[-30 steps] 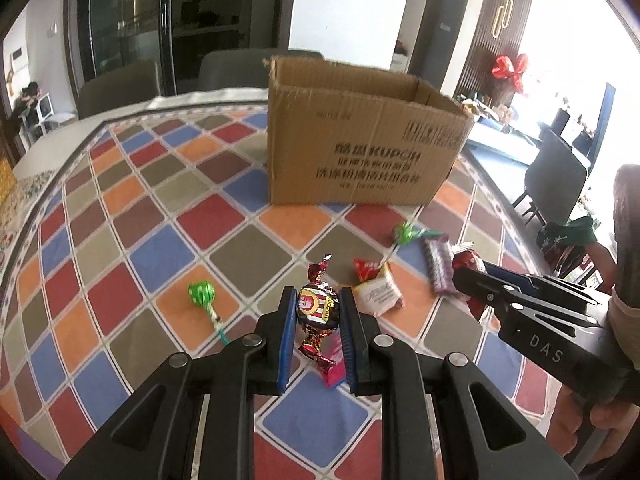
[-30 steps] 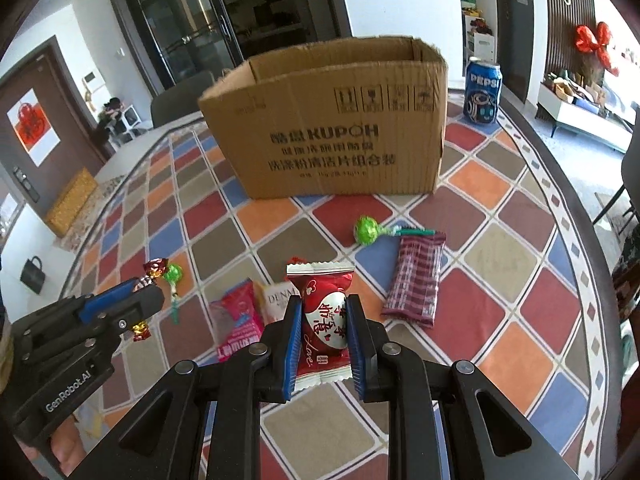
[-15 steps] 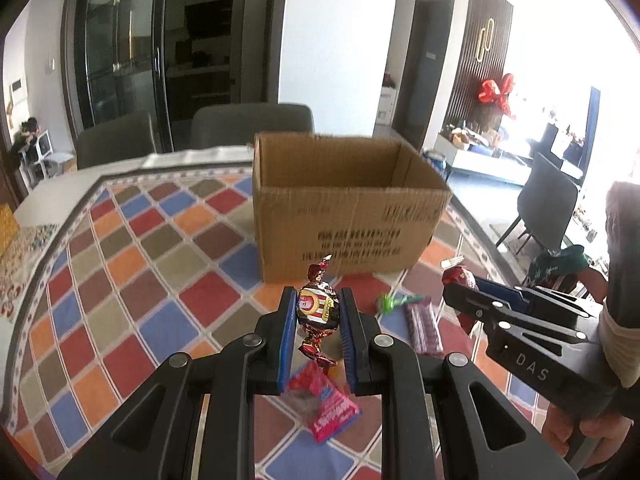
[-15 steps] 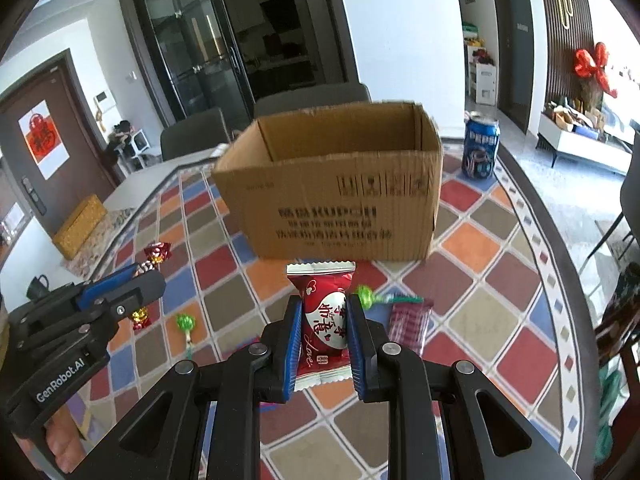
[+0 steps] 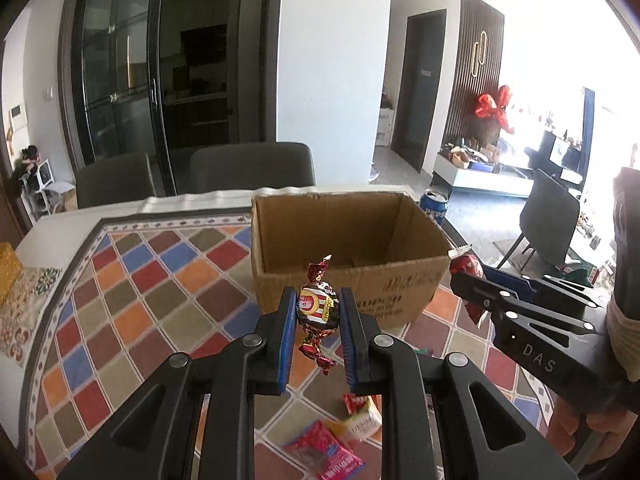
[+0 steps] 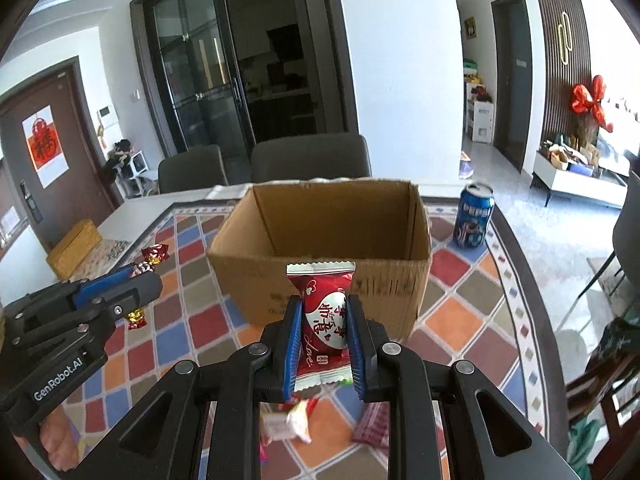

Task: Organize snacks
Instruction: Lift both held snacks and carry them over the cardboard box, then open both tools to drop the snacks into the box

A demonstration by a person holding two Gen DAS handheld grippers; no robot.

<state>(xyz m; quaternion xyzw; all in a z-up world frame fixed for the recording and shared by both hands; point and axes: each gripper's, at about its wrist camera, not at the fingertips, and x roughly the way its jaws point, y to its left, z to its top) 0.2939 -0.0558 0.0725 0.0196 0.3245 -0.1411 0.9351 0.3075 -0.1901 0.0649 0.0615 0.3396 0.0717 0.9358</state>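
My left gripper (image 5: 316,312) is shut on a twist-wrapped candy (image 5: 316,310) with red and gold foil, held up in front of the open cardboard box (image 5: 352,236). My right gripper (image 6: 323,322) is shut on a red snack packet (image 6: 324,316) with white lettering, also raised just before the box (image 6: 320,240). Each gripper shows in the other's view: the right gripper (image 5: 466,276) at right, the left gripper (image 6: 150,272) at left. The box looks nearly empty inside.
Loose snacks lie on the checkered tablecloth (image 5: 120,300) below me: a pink packet (image 5: 324,454), a pale packet (image 5: 362,424), a striped bar (image 6: 372,426). A Pepsi can (image 6: 474,216) stands right of the box. Grey chairs (image 5: 252,166) stand behind the table.
Both grippers have risen with their snacks and drawn nearer the box; its open inside now shows, and the loose snacks have dropped to the bottom of both views.
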